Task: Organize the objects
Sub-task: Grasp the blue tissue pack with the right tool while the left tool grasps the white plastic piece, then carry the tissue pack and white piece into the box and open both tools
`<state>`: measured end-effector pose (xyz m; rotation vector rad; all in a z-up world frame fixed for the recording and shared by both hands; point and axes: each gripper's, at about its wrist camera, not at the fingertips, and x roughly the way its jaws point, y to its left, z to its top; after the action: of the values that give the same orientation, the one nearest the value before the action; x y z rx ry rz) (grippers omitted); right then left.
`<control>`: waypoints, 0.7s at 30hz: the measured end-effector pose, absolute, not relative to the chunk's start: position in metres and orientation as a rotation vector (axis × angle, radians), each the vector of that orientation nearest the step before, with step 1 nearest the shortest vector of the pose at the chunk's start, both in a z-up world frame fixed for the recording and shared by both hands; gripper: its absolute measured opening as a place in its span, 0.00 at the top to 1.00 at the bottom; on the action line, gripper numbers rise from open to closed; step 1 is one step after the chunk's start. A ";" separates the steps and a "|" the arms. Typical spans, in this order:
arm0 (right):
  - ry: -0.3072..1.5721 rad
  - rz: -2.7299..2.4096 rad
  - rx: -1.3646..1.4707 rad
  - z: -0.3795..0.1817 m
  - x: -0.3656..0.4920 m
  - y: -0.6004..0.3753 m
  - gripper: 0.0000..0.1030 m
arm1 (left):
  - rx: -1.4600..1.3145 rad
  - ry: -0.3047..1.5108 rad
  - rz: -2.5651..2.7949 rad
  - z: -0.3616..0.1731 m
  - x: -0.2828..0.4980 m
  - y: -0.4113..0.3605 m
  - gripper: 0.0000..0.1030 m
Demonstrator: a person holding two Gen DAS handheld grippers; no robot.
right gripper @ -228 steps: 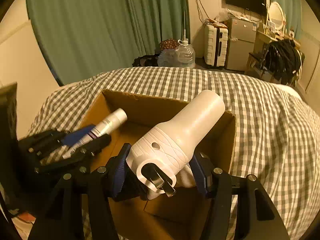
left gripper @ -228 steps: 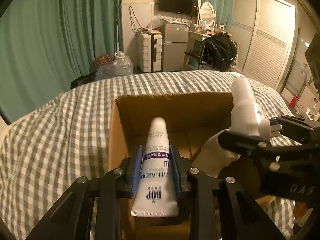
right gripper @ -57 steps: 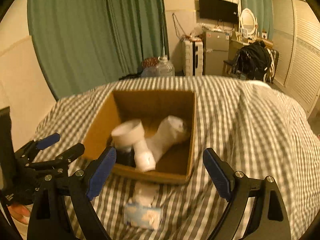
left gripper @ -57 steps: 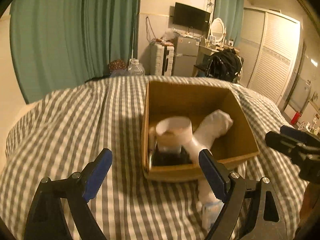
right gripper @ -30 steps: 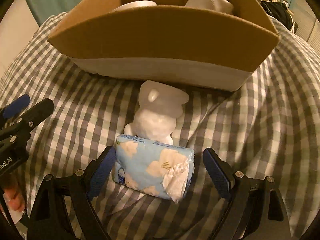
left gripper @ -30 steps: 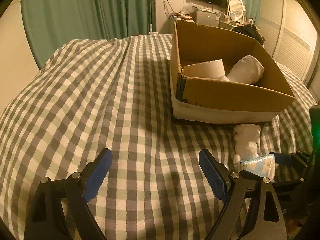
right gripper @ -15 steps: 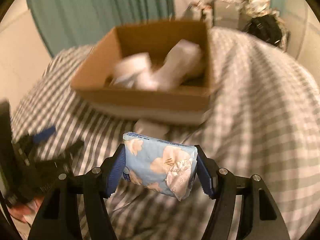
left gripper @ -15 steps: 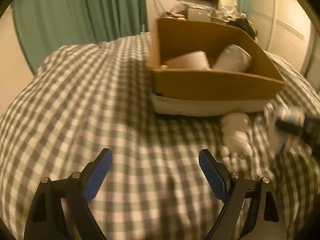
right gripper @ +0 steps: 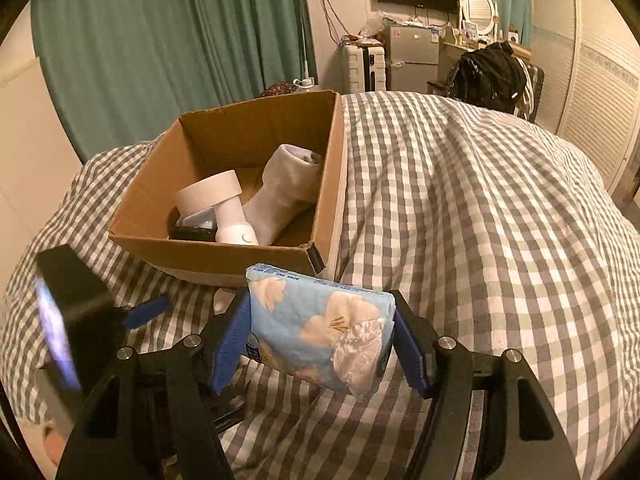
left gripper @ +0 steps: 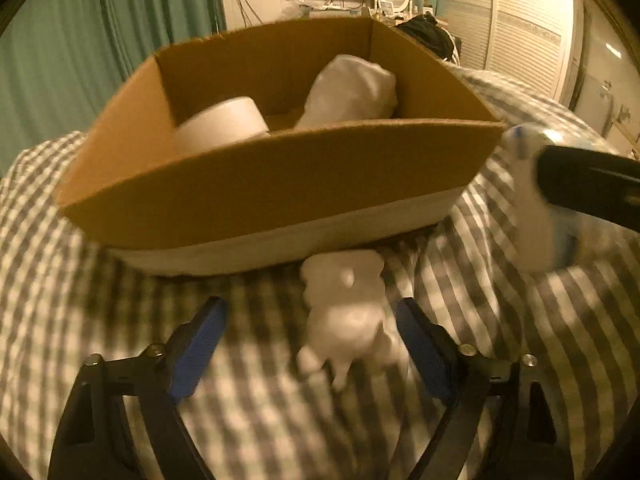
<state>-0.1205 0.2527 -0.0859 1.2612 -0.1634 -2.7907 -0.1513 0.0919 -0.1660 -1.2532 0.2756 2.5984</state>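
While the right gripper (right gripper: 322,344) clamps a blue tissue pack (right gripper: 320,328) from both sides, lifted above the checked bedspread (right gripper: 480,220), the cardboard box (right gripper: 208,256) sits at about 11 o'clock from it. Inside lie a white bottle (right gripper: 224,204) and a pale sock (right gripper: 286,188). From the left wrist view, the left gripper (left gripper: 312,348) stands wide apart around a small white figure (left gripper: 344,316) lying on the bedspread, just at the box's near wall at 12 o'clock.
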 end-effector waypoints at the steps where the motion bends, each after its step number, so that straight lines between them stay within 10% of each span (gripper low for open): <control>1: -0.179 -2.787 1.264 -0.086 -0.121 0.255 0.36 | -1.262 0.261 2.586 -0.170 -0.156 0.096 0.25; 6: -0.223 -2.771 1.280 -0.092 -0.124 0.260 0.36 | -1.313 0.221 2.548 -0.186 -0.177 0.101 0.47; 21: -0.219 -2.787 1.254 -0.090 -0.118 0.255 0.36 | -1.244 0.269 2.611 -0.138 -0.141 0.084 0.50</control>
<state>-0.1184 0.2548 -0.0901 1.2543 -0.2193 -2.7867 -0.1415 0.0844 -0.1381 -1.2443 0.2693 2.6113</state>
